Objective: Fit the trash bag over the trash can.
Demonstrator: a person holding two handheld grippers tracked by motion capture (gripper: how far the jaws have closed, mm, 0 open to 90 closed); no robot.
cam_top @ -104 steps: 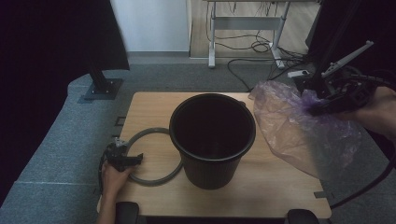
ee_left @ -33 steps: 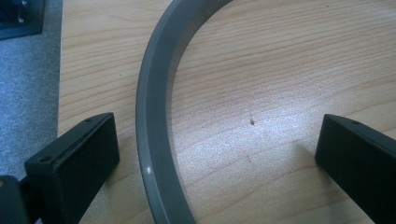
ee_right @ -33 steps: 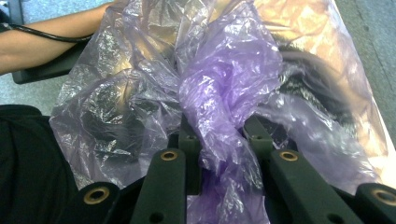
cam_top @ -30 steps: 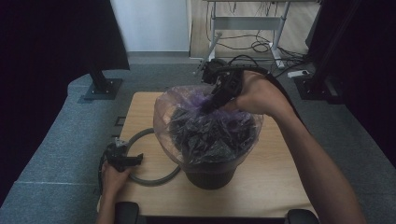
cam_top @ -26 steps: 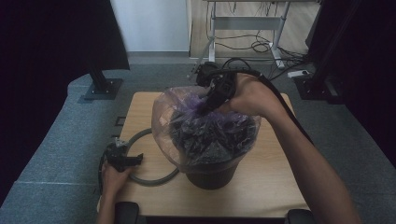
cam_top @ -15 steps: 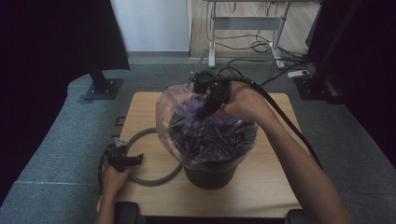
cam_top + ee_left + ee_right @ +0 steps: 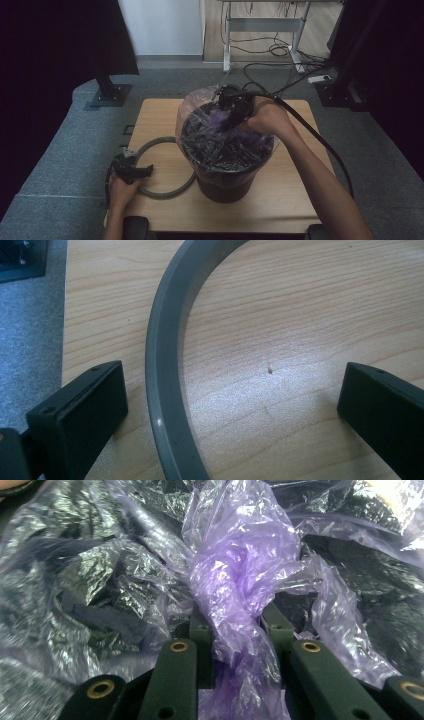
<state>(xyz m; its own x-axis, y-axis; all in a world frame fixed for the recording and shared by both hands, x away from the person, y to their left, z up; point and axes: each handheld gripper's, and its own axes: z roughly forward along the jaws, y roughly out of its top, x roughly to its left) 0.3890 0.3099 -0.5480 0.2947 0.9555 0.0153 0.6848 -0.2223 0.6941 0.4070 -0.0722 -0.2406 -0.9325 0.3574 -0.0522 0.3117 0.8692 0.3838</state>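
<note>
A black bucket [image 7: 227, 185] stands in the middle of the wooden table [image 7: 285, 200]. A thin purple plastic bag [image 7: 200, 107] is draped over its mouth and sags inside. My right gripper [image 7: 226, 122] points down into the bucket, shut on a bunched fold of the purple bag [image 7: 240, 585]. A grey ring [image 7: 167, 190] lies flat on the table left of the bucket. My left gripper [image 7: 145, 172] rests at the ring's left side, open, its jaws straddling the ring's band [image 7: 162, 390] without touching it.
The table's left edge [image 7: 65, 340] lies close beside my left gripper, with grey floor beyond. A thick cable [image 7: 320, 145] trails from my right gripper over the table's right side. A desk frame [image 7: 260, 25] and loose cables stand on the floor behind.
My right gripper has carried the purple bag from the table's right over the bucket, then sunk toward the bucket's mouth, pushing the bag down inside. The left gripper has stayed still.
</note>
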